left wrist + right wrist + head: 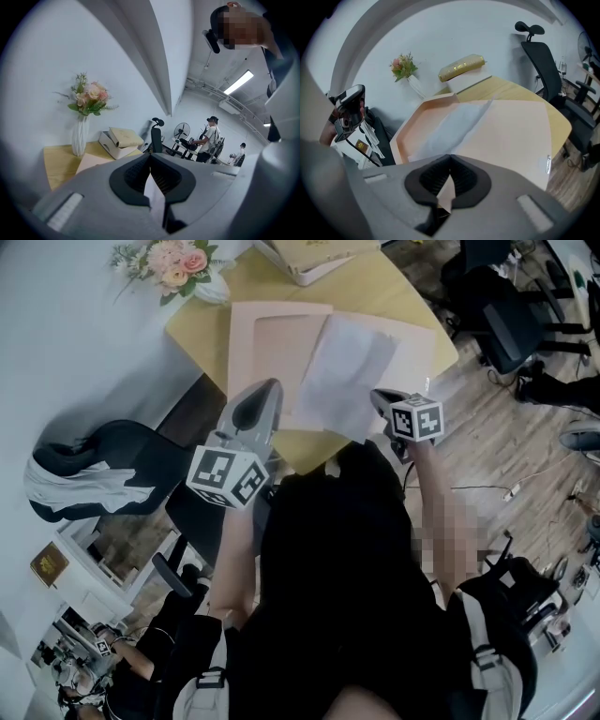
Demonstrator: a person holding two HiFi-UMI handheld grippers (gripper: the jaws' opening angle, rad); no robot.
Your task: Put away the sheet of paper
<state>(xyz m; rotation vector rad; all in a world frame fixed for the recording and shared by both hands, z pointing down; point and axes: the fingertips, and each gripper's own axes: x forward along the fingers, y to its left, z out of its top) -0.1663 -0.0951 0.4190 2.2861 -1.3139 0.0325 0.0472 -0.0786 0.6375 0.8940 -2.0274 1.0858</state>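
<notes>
An open pale pink folder (pixel 272 343) lies on the yellow table (pixel 202 326), and a white sheet of paper (pixel 342 367) rests slanted across its fold. In the left gripper view my left gripper (pixel 151 176) is shut on a thin white edge that looks like the sheet (pixel 154 197); it sits at the folder's near left (pixel 273 390). My right gripper (pixel 449 180) is shut on a pinkish corner of the folder's right cover (pixel 515 126), at the near right (pixel 378 397). The sheet (pixel 450 126) lies in the folder's crease.
A white vase of flowers (pixel 178 263) and stacked boxes (pixel 309 254) stand at the table's far end. A black office chair (pixel 103 470) draped with white cloth is at the left, another chair (pixel 543 56) beyond the right edge. People sit in the background (pixel 211 136).
</notes>
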